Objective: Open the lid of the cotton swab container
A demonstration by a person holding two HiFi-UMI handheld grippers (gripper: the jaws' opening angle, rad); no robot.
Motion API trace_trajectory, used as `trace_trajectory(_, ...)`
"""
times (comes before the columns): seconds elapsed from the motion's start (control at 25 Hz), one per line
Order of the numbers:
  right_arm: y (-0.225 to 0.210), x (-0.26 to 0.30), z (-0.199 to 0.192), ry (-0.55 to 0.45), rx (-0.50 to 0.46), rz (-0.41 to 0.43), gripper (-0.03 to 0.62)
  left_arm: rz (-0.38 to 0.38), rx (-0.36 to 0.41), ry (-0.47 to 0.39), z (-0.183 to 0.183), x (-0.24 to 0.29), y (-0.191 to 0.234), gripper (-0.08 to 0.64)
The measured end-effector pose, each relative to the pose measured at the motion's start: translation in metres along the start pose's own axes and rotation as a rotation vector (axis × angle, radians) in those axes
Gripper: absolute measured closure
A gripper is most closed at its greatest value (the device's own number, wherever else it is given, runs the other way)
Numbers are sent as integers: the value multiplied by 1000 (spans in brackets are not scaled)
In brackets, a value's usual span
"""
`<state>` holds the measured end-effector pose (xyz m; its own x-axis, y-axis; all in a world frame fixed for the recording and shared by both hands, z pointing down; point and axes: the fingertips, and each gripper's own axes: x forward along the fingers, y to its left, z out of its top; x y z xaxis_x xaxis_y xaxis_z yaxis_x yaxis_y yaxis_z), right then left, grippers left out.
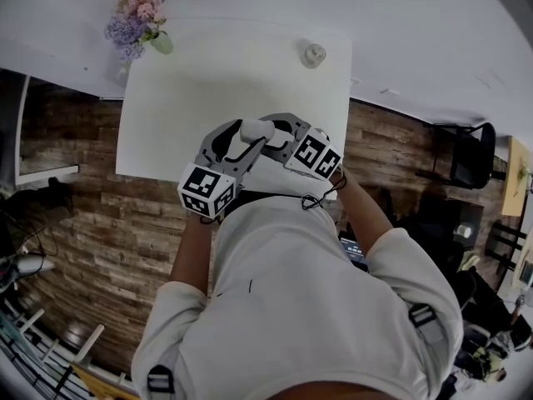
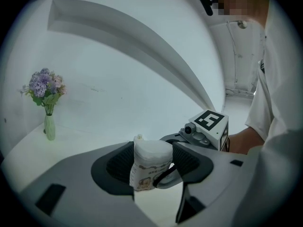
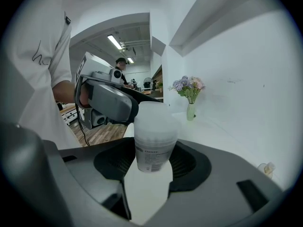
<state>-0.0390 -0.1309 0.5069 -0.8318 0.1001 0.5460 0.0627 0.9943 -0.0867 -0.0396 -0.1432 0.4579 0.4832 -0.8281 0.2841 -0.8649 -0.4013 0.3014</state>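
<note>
I hold the cotton swab container [image 1: 256, 129], frosted plastic with a printed label, above the near edge of the white table [image 1: 208, 90]. My left gripper [image 1: 246, 146] comes in from the left, and its pads press on the wider upper end, the lid [image 2: 150, 151]. The labelled body [image 2: 144, 176] shows below those pads. My right gripper [image 1: 272, 136] comes in from the right and is shut on the body [image 3: 152, 157]. One of its jaw tips curls round the lower part in the left gripper view. The container stands roughly upright, and the lid sits on it.
A vase of purple and pink flowers [image 1: 137, 27] stands at the table's far left corner. A small clear glass object [image 1: 314, 55] sits near the far right corner. Around the table are wood flooring and a dark chair [image 1: 470, 152] to the right.
</note>
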Motion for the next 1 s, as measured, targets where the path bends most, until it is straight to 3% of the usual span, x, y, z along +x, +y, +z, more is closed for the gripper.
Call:
trace_trajectory(0.32, -2, -4, 1, -13, 18, 3, 377, 16, -52, -12, 4, 2, -1, 295)
trace_trajectory(0.52, 1, -8, 2, -84, 112, 133, 380, -11, 28, -25, 13, 1, -5, 293)
trace_trajectory(0.72, 16, -12, 2, -79, 128, 256, 380, -50, 139, -2, 15, -4, -14, 293)
trace_trajectory(1.0, 17, -8, 2, -73, 129, 237, 379, -38, 133, -15, 12, -6, -13, 305)
